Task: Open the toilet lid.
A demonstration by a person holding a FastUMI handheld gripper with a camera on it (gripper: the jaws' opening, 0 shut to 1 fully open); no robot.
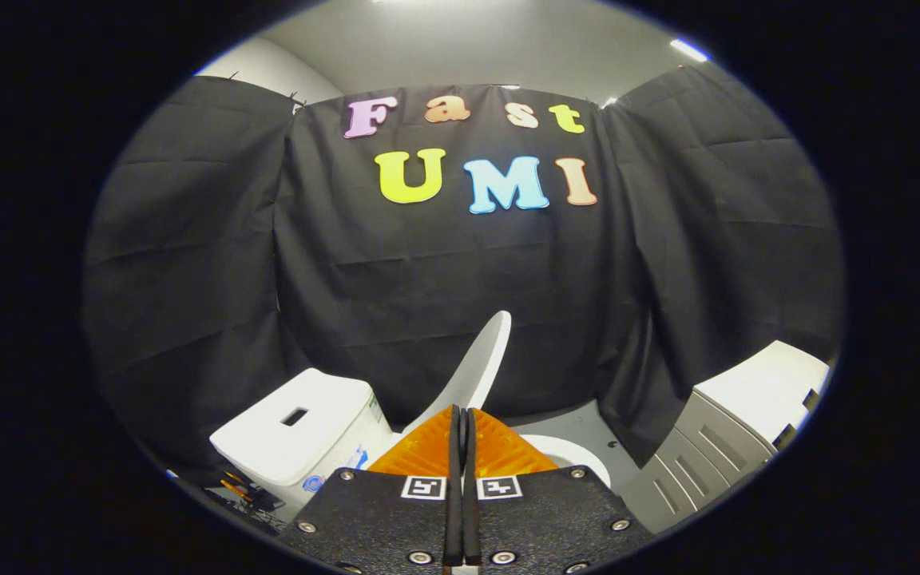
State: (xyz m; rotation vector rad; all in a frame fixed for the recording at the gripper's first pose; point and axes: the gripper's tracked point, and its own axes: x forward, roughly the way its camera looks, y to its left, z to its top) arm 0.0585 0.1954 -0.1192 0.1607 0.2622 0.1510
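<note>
The white toilet lid (477,363) stands raised and tilted, its edge rising just beyond my fingertips. Under it to the right shows part of the white seat and bowl (576,457). The white tank (300,423) sits to the left of the lid, with a dark slot in its top. My gripper (460,415) is shut, its orange fingers (420,451) pressed together with nothing between them, and the tips sit right at the foot of the lid, where contact cannot be told.
A grey and white cabinet (735,427) with drawers stands to the right of the toilet. Black cloth walls close in behind and on both sides. Some small orange items (238,487) lie low beside the tank on the left.
</note>
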